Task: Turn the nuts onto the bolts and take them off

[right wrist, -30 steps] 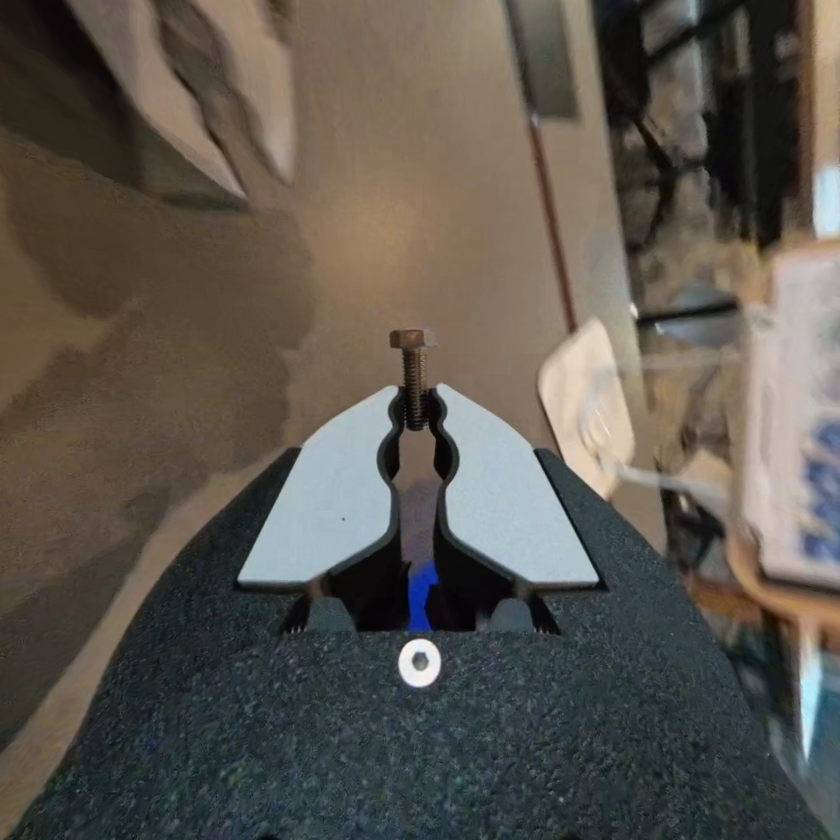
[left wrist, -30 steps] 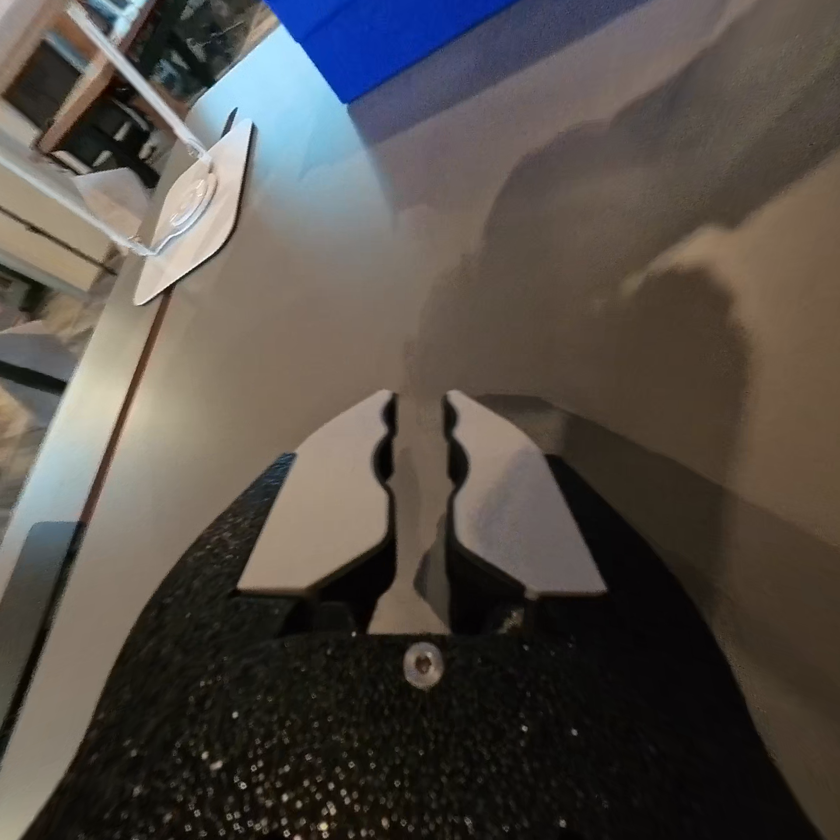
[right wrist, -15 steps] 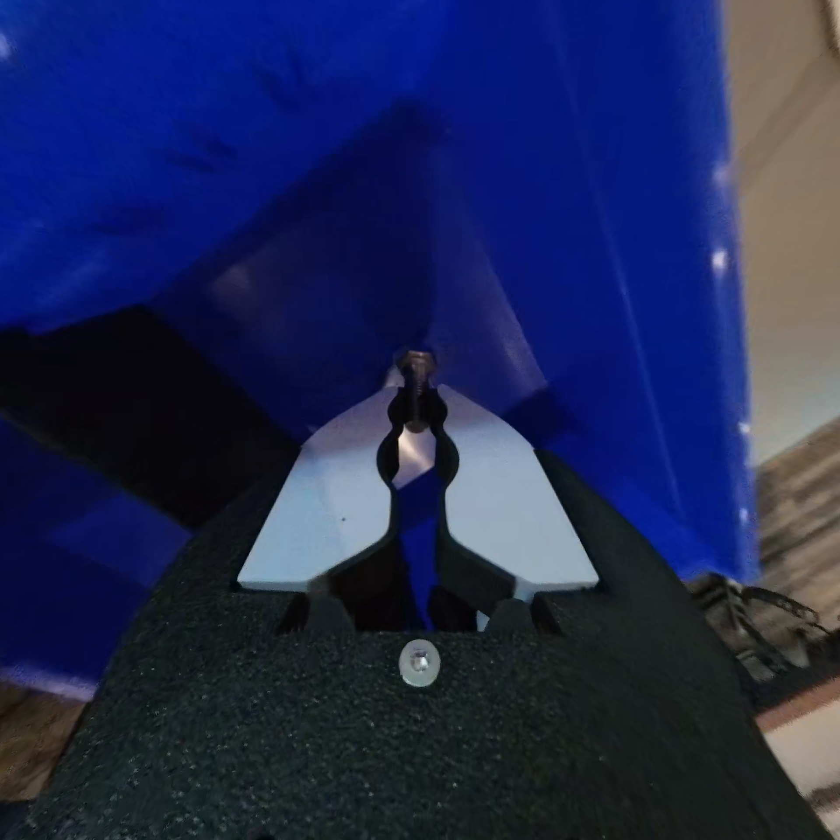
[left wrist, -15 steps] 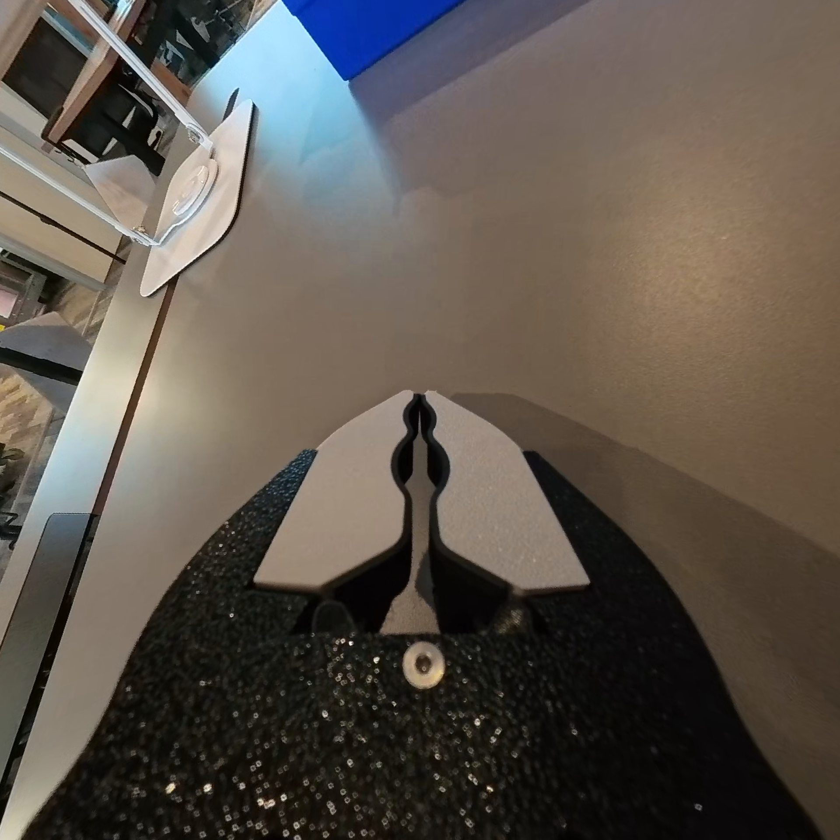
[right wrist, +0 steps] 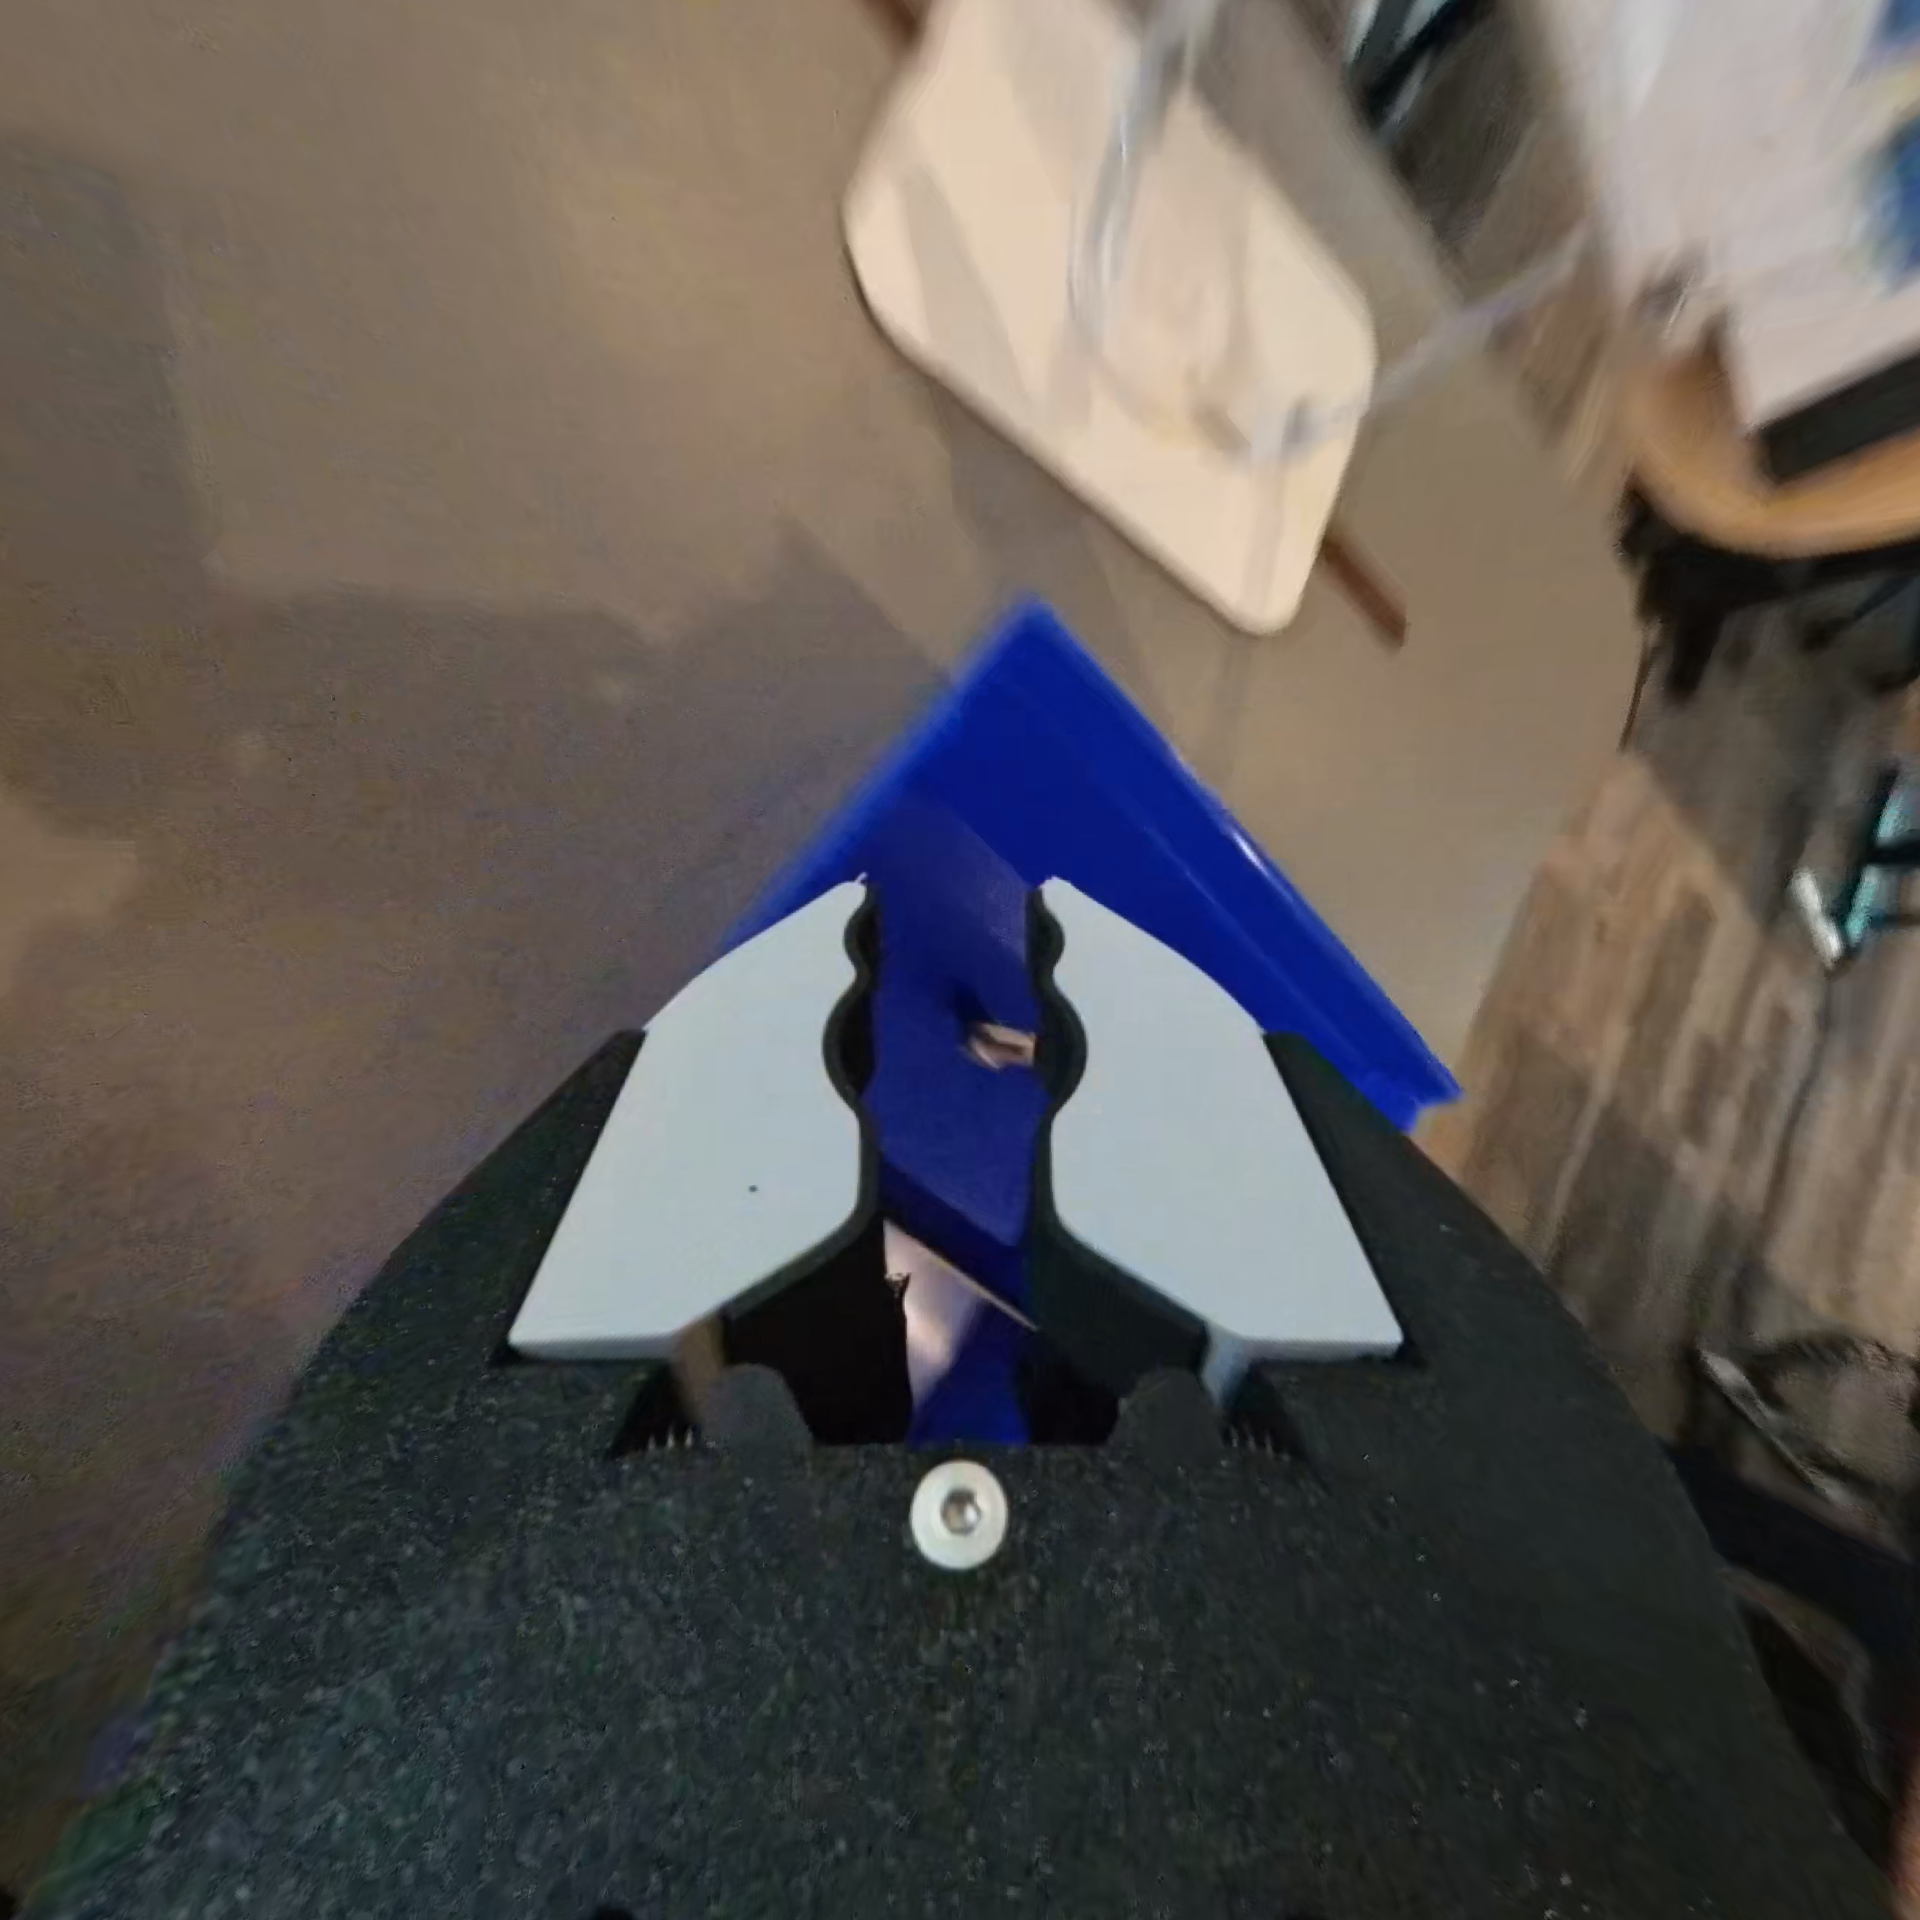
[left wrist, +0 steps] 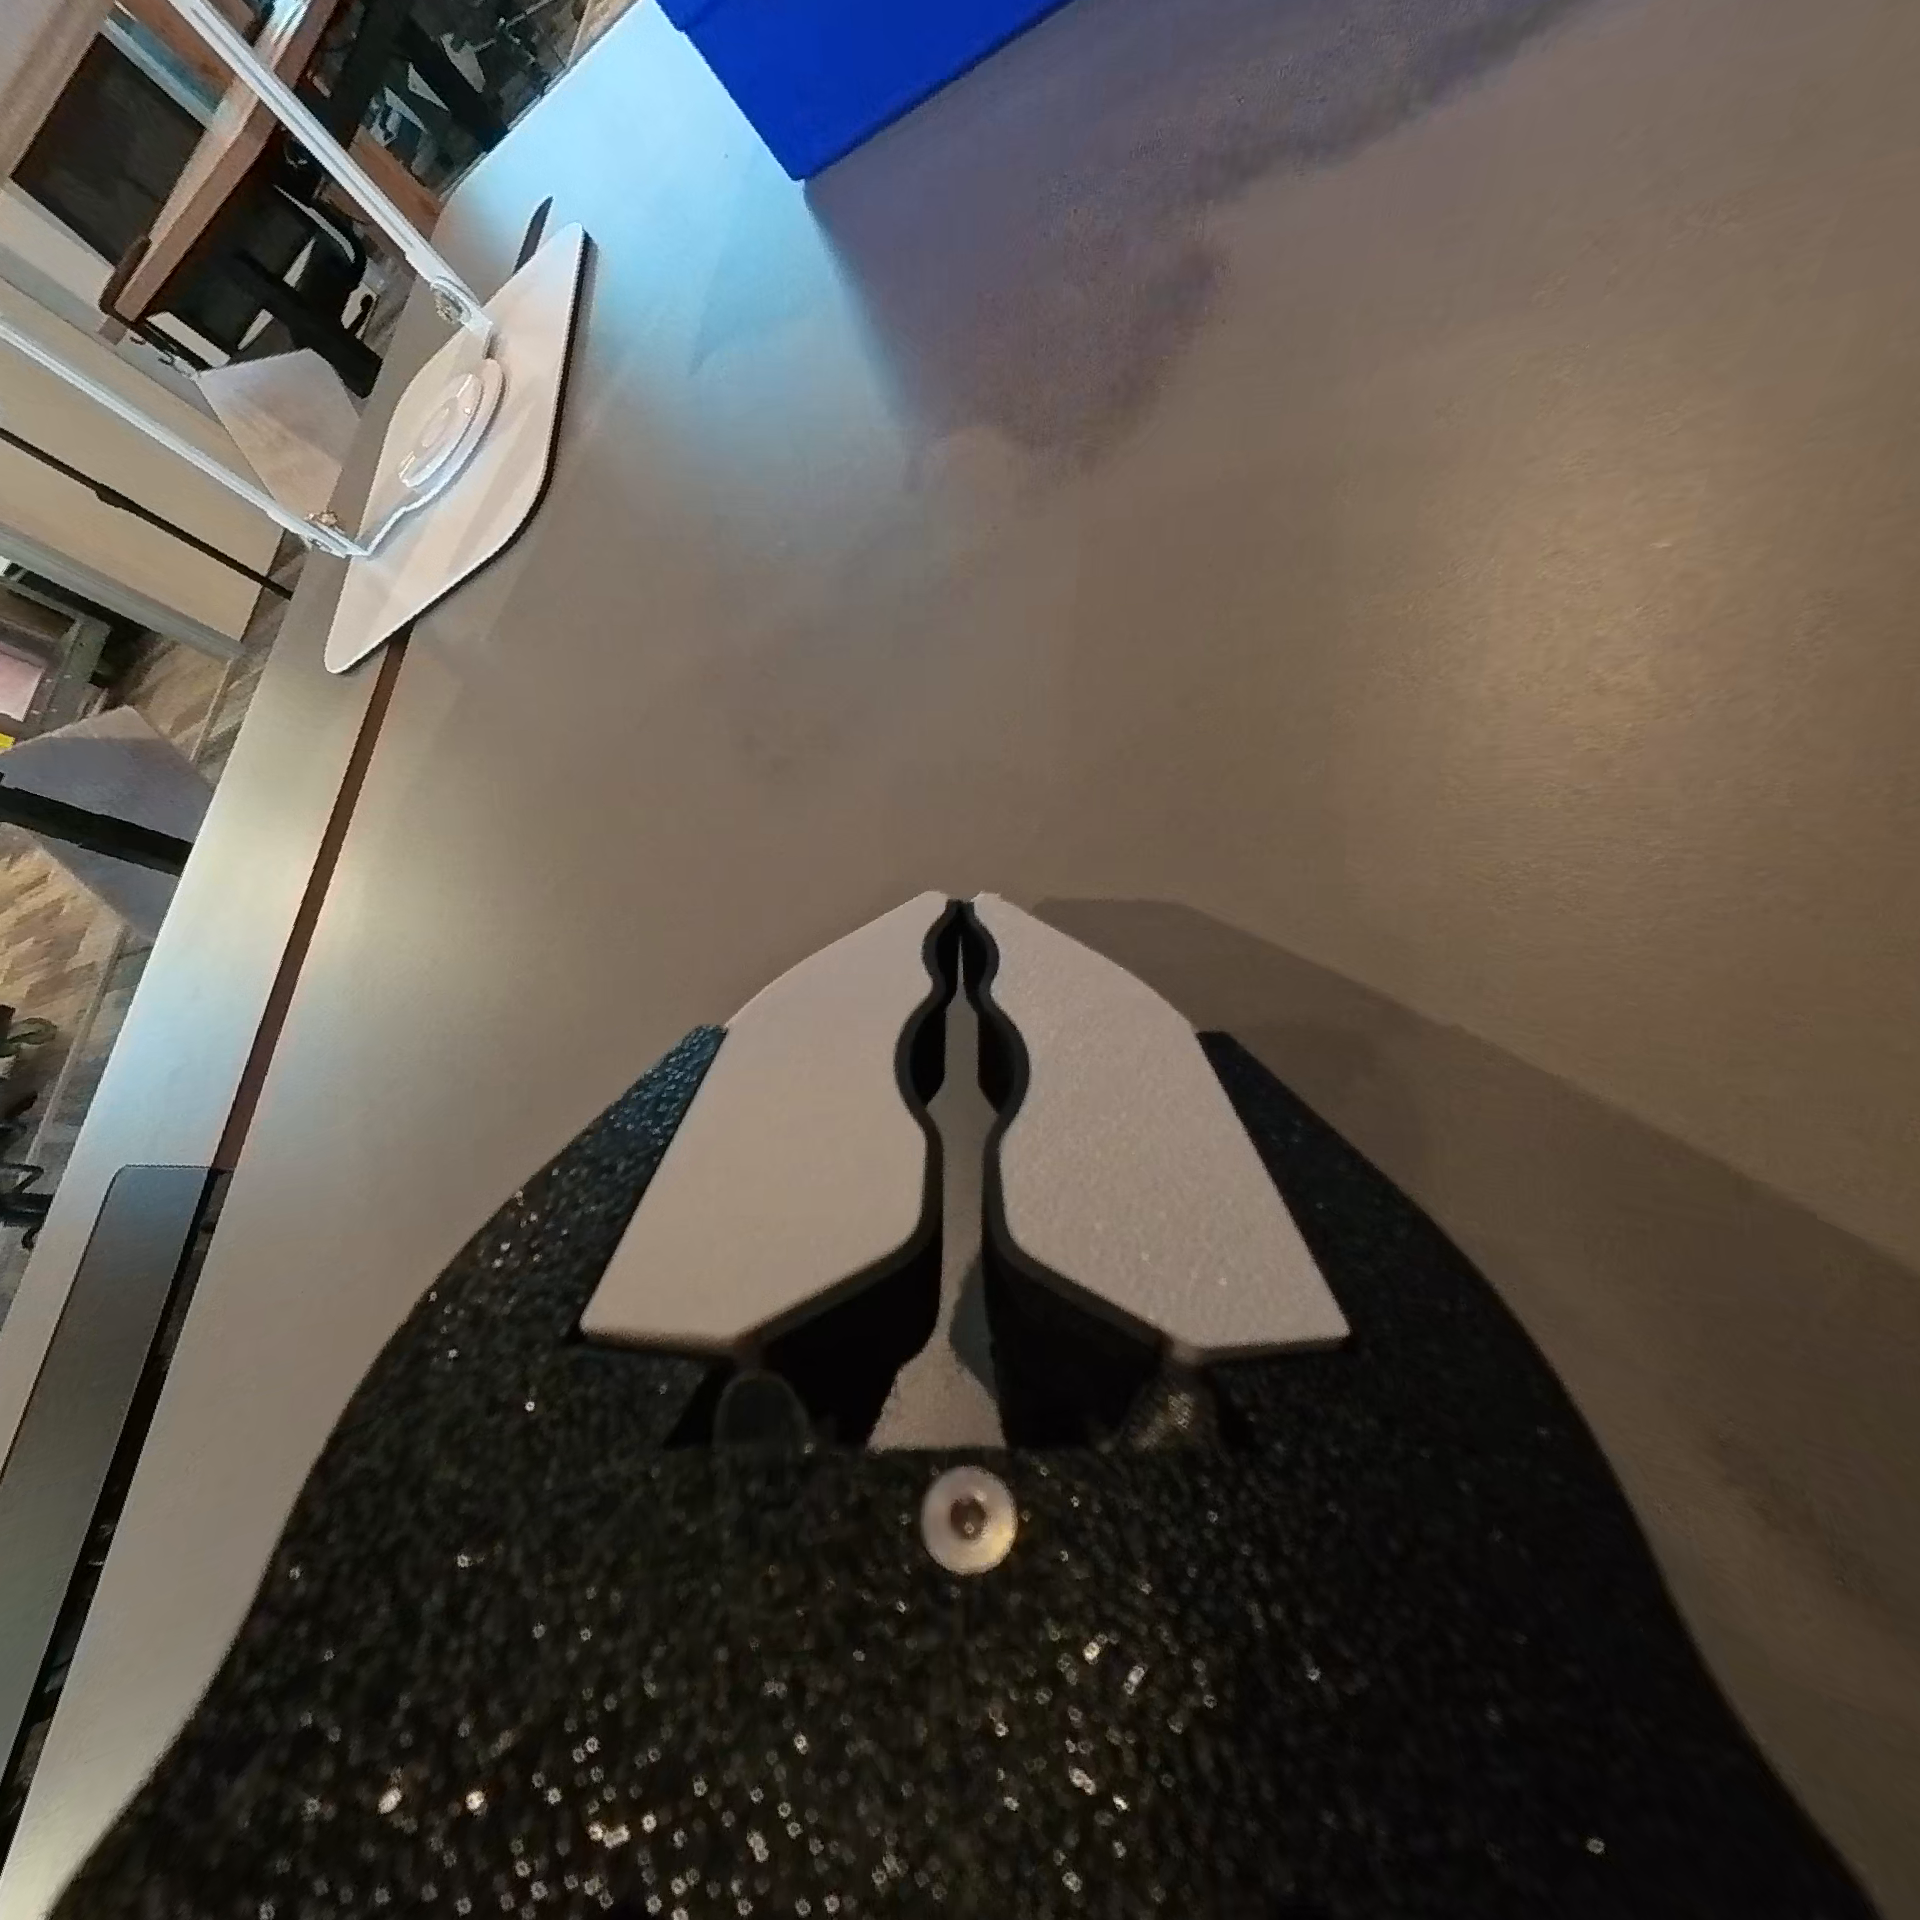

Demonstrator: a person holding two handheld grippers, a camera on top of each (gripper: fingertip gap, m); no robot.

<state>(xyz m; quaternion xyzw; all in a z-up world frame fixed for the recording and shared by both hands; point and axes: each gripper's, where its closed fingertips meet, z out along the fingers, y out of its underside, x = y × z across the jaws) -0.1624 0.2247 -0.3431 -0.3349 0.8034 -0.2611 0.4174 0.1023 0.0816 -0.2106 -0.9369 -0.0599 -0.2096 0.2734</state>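
Note:
In the right wrist view my right gripper is open and empty above a corner of the blue bin. A small brownish bolt lies inside the bin, seen between the fingers and apart from them. In the left wrist view my left gripper is shut with nothing between its tips, low over the bare grey table. A corner of the blue bin shows at the far top of that view. No nut is in view.
A white pad with a clear plastic stand sits by the table's left edge; it also shows blurred in the right wrist view. A dark flat object lies at the near left edge. Furniture and floor lie beyond the table. The gap from one gripper's tips to the other's is roughly 35 centimeters.
My right gripper carried the bolt over to the blue bin, opened and let it go into the bin. My left gripper closed from slightly open to shut.

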